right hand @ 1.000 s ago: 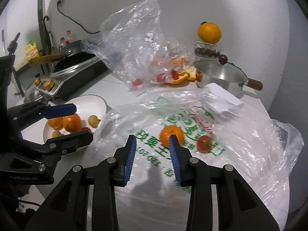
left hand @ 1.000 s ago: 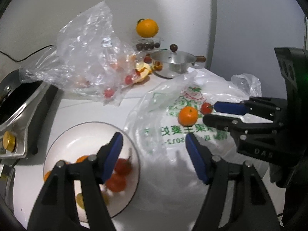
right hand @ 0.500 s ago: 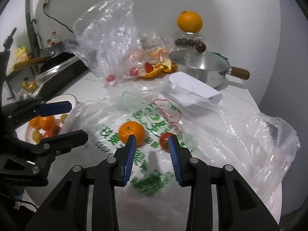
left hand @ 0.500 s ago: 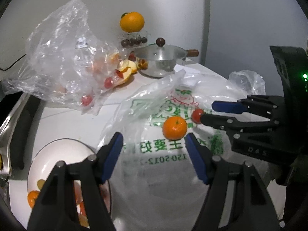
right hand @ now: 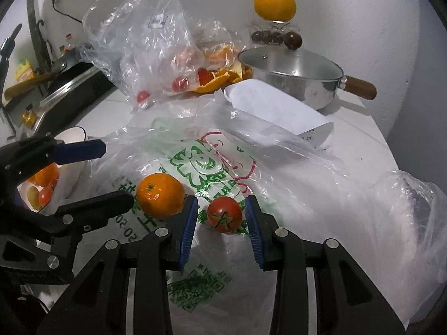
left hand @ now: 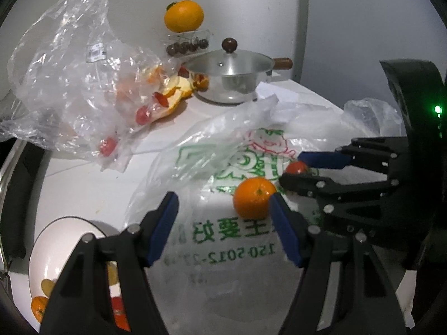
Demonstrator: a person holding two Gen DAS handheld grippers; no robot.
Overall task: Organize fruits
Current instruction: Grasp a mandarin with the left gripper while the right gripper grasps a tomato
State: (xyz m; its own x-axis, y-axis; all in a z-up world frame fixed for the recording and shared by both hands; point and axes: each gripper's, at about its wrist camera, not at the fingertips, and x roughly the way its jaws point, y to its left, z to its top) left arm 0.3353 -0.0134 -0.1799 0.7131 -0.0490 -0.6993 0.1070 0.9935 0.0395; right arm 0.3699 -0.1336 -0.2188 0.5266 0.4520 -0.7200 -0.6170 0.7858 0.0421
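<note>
A mandarin (left hand: 254, 197) and a small red tomato (right hand: 224, 213) lie on a flat printed plastic bag (left hand: 232, 234). My left gripper (left hand: 223, 209) is open, with the mandarin just ahead of its right fingertip. My right gripper (right hand: 220, 209) is open with its two blue pads on either side of the tomato, not pressing it. The mandarin also shows in the right wrist view (right hand: 159, 195), left of my right gripper. A white plate (left hand: 58, 240) with mandarins and tomatoes sits at lower left.
A clear bag (left hand: 69, 78) with tomatoes and orange peel lies at the back left. A steel pot (left hand: 232, 78) with lid stands at the back, an orange (left hand: 183, 16) on a clear box behind it. A stove (right hand: 69, 83) is at the left.
Both grippers moved forward and right over the printed bag. My right gripper now has the tomato between its pads. The plate slid toward the lower left of the left wrist view.
</note>
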